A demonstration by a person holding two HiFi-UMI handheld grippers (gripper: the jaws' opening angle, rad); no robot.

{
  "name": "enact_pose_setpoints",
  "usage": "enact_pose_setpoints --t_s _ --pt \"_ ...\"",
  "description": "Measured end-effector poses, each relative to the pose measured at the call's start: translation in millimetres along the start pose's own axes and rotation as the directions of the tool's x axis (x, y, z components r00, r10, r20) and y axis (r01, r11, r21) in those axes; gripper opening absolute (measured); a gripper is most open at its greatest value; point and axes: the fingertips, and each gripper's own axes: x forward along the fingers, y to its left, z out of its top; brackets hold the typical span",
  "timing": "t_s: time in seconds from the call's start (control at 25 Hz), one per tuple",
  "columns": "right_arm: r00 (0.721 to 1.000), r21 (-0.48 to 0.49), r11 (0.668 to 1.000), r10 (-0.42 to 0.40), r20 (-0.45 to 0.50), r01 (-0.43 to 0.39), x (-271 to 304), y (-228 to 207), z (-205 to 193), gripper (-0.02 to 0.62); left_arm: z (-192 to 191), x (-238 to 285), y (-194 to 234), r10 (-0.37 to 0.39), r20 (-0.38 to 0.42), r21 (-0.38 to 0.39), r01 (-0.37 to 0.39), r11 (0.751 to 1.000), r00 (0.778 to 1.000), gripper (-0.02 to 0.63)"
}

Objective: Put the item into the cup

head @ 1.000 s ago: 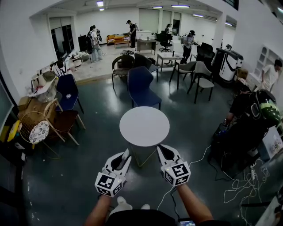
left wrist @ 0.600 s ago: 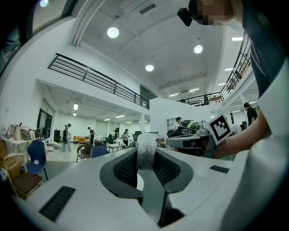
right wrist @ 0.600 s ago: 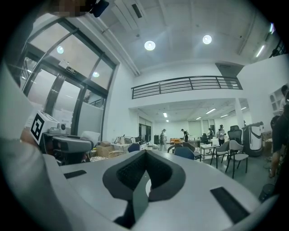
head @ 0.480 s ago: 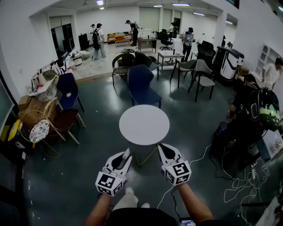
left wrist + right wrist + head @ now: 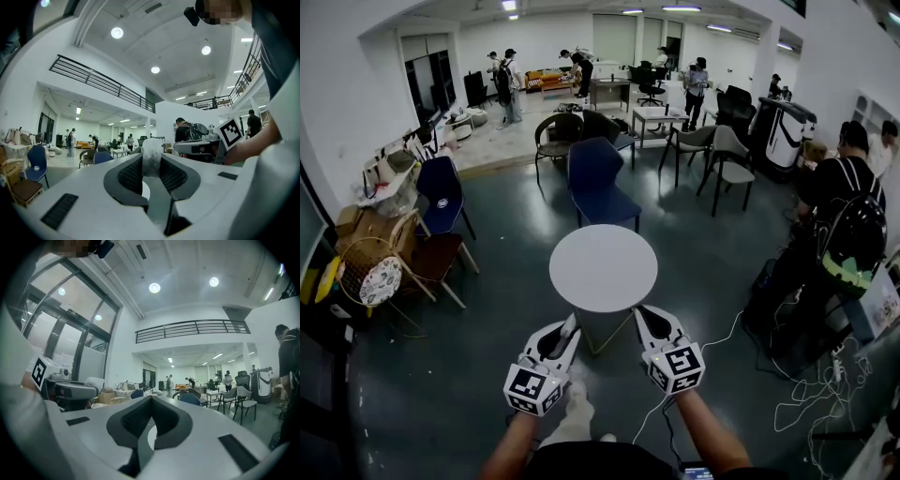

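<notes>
Two grippers point level, away from me. My left gripper (image 5: pixel 572 326) is clamped on the item (image 5: pixel 151 158), a pale, rough-textured upright cylinder pinched between dark ribbed pads. My right gripper (image 5: pixel 151 398) is clenched, its pads meeting tip to tip. Just beyond both tips stands a smooth, round white worktop (image 5: pixel 603 267) on the dark glossy floor (image 5: pixel 497 281).

Round white table (image 5: pixel 603 267) stands just ahead, its top seemingly bare, with open floor either side. Blue chair (image 5: pixel 598 183) stands close beyond its far edge; cables (image 5: pixel 811 403) trail near right.
</notes>
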Motion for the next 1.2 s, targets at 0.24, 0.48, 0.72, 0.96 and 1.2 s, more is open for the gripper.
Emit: enact_pose_setpoints --t_s 0.24,0.48,0.72,0.96,1.2 --pt "1.000 -0.001 1.000 0.005 -0.004 -0.005 28.1 -14.5 -2.3 0.014 1.4 25.0 20.0 0.004 0.014 -0.014 -0.004 1.000 1.000 0.092" --pt "1.000 0.001 1.000 0.005 -0.014 -0.005 66.9 -29.1 -7.3 0.014 -5.4 54.2 49.4 -0.005 0.003 -0.020 0.005 1.000 1.000 0.092" --pt "0.999 0.008 1.000 -0.008 -0.035 0.009 114.4 -54.7 -16.0 0.014 -8.2 94.9 86.1 -0.022 -0.002 -0.053 0.022 0.998 1.000 0.092" --pt "0.998 0.032 0.999 -0.020 -0.059 0.022 171.1 -83.6 -24.7 0.014 -6.9 141.5 132.0 -0.030 -0.005 -0.055 0.030 0.998 1.000 0.092" --pt "0.998 0.028 0.999 -0.029 -0.064 0.031 226.3 -107.0 -14.3 0.014 -3.8 182.1 175.9 -0.045 -0.021 -0.062 0.043 0.997 0.999 0.092"
